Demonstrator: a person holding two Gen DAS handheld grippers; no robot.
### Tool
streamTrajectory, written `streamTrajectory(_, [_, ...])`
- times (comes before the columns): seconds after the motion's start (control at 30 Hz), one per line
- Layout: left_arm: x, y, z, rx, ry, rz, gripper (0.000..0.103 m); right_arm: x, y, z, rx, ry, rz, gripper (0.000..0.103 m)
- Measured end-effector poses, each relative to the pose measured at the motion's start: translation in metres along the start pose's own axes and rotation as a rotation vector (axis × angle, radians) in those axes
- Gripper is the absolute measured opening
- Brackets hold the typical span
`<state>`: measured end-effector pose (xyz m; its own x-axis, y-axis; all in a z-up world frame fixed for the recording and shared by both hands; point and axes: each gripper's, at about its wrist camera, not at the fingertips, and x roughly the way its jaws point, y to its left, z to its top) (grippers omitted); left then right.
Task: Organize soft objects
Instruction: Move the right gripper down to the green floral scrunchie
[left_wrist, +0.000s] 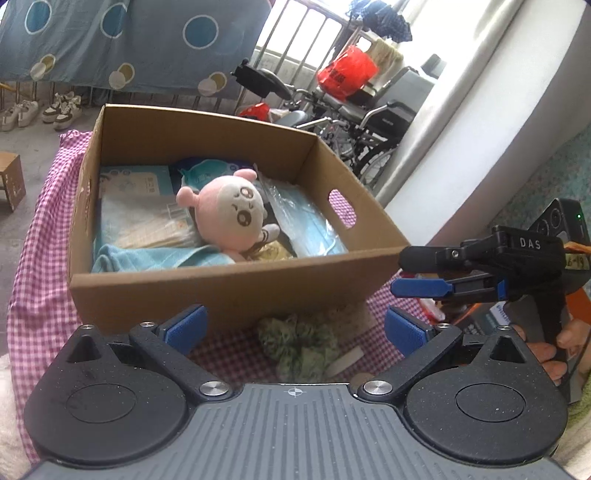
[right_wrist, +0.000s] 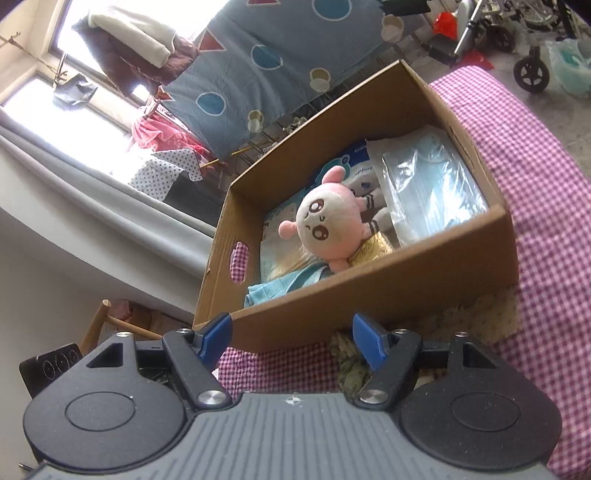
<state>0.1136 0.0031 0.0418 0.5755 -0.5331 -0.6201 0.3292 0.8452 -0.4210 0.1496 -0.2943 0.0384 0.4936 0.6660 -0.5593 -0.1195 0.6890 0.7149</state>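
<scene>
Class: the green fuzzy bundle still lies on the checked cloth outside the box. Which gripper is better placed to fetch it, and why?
Probably left. The left gripper stands open with the green fuzzy bundle centred between its fingers. The right gripper, also open, has it off beside one finger.

We see a brown cardboard box sitting on a pink checked cloth. Inside the box a pink plush toy lies on top of a light blue towel and some packs. Our left gripper is wide open with nothing in it. Just below it, a fuzzy green thing sits on the cloth, close to the box. Our right gripper is off to the side, its jaws apart.
</scene>
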Motion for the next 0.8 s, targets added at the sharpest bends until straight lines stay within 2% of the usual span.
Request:
streamTrajectory(0.17, [0.008, -0.012, -0.031, 0.06, 0.048, 0.034, 0.102, -0.001, -0.009, -0.027, 0.057, -0.023, 0.01, 0.075])
streamTrajectory(0.37, [0.031, -0.032, -0.059, 0.149, 0.132, 0.029, 0.102, -0.008, -0.023, -0.054, 0.096, -0.056, -0.025, 0.075])
streamTrajectory(0.57, [0.042, -0.05, -0.074, 0.248, 0.167, 0.019, 0.102, -0.016, -0.039, -0.07, 0.117, -0.075, -0.09, 0.075])
streamTrajectory(0.8, [0.058, -0.062, -0.082, 0.306, 0.228, -0.001, 0.102, -0.028, -0.068, -0.084, 0.165, -0.09, -0.176, 0.075])
